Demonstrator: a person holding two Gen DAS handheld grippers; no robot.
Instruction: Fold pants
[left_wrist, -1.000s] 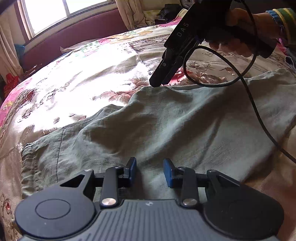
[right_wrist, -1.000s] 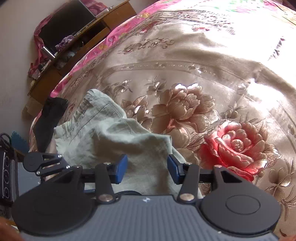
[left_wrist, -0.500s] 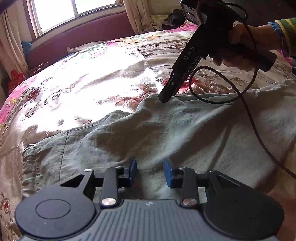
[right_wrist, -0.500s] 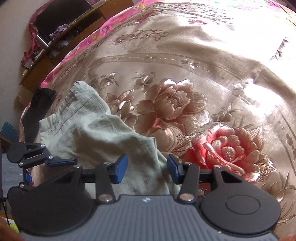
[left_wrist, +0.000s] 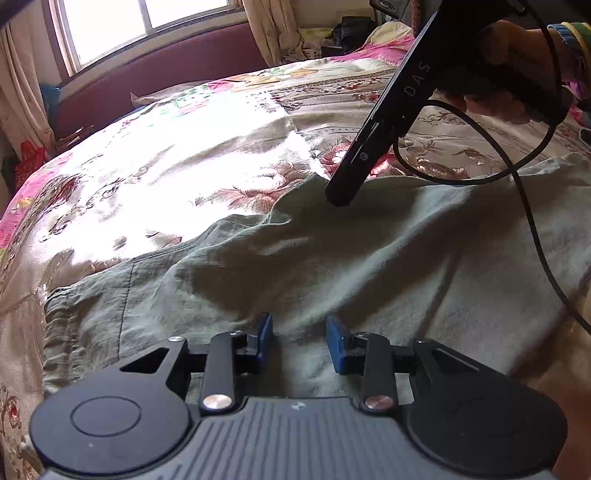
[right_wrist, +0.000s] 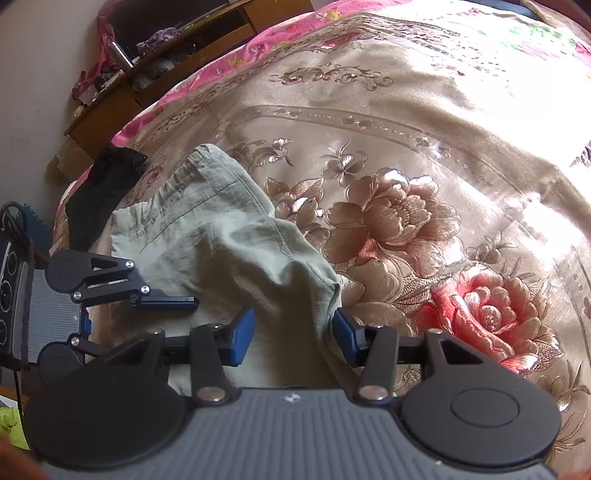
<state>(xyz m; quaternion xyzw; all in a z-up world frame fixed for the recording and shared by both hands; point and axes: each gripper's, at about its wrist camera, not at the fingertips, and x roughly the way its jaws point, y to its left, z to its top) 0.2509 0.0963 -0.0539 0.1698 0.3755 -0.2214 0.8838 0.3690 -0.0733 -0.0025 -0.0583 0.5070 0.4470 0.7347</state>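
1. Spread over the floral satin bedspread (right_wrist: 424, 122), the grey-green pants (left_wrist: 332, 266) are seen lying flat, waistband (left_wrist: 62, 332) at the left of the left wrist view, with a window (left_wrist: 147, 26) and curtains behind the bed.
2. Compared with a second ago, the far edge of the pants (right_wrist: 229, 243) is seen drawn up into a small raised fold under the right gripper (right_wrist: 293, 334); in the left wrist view that gripper (left_wrist: 341, 197) has risen and tilted.
3. This is judged to be the start of a lengthwise fold, with the far edge lifted first.
4. The right gripper's jaws are seen about half parted, with a ridge of cloth standing between the blue pads (right_wrist: 242, 336); whether it is actually pinched cannot be told.
5. The left gripper (left_wrist: 299, 341) is held low over the near part of the pants, jaws partly parted, fabric lying between and below them, nothing visibly clamped.
6. A wooden shelf unit (right_wrist: 155, 74) is seen beyond the bed.
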